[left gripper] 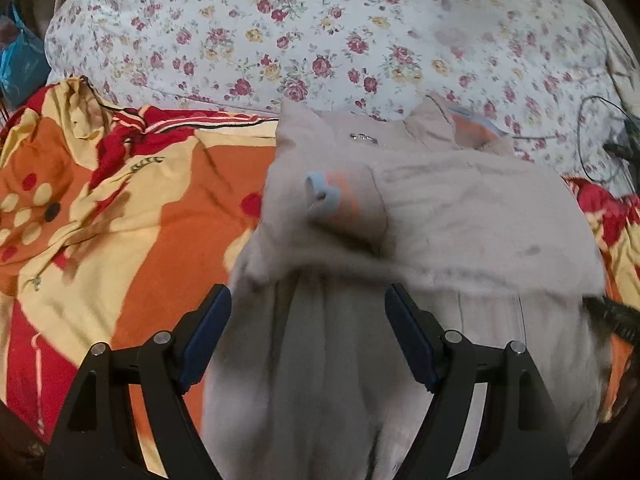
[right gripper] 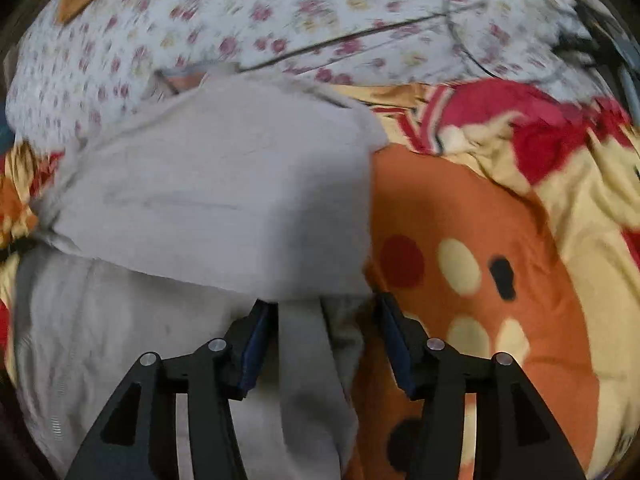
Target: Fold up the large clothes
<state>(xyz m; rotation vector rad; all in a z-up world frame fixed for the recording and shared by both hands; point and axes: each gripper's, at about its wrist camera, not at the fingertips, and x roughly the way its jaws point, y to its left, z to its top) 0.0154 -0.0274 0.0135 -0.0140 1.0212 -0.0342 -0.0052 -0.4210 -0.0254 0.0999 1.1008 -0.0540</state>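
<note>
A large beige-grey garment (left gripper: pixel 460 220) lies on the bed with its upper part folded down over its lower part. It carries a blue and orange patch (left gripper: pixel 332 200) and a small metal zip pull (left gripper: pixel 363 137). My left gripper (left gripper: pixel 310 312) stands open wide just above the garment's lower part, near the fold's edge, and its pads press on nothing. In the right wrist view the same garment (right gripper: pixel 224 184) fills the left half. My right gripper (right gripper: pixel 324 316) is open at the garment's right edge. A hanging strip of the cloth runs between its pads without being pinched.
An orange, yellow and red blanket (left gripper: pixel 120 208) (right gripper: pixel 500 240) lies under and beside the garment. Behind it is a white floral sheet (left gripper: pixel 320 32) (right gripper: pixel 240 20). Black cables (left gripper: pixel 592 136) (right gripper: pixel 360 32) lie on the sheet at the right. A blue bag (left gripper: pixel 16 60) sits at the far left.
</note>
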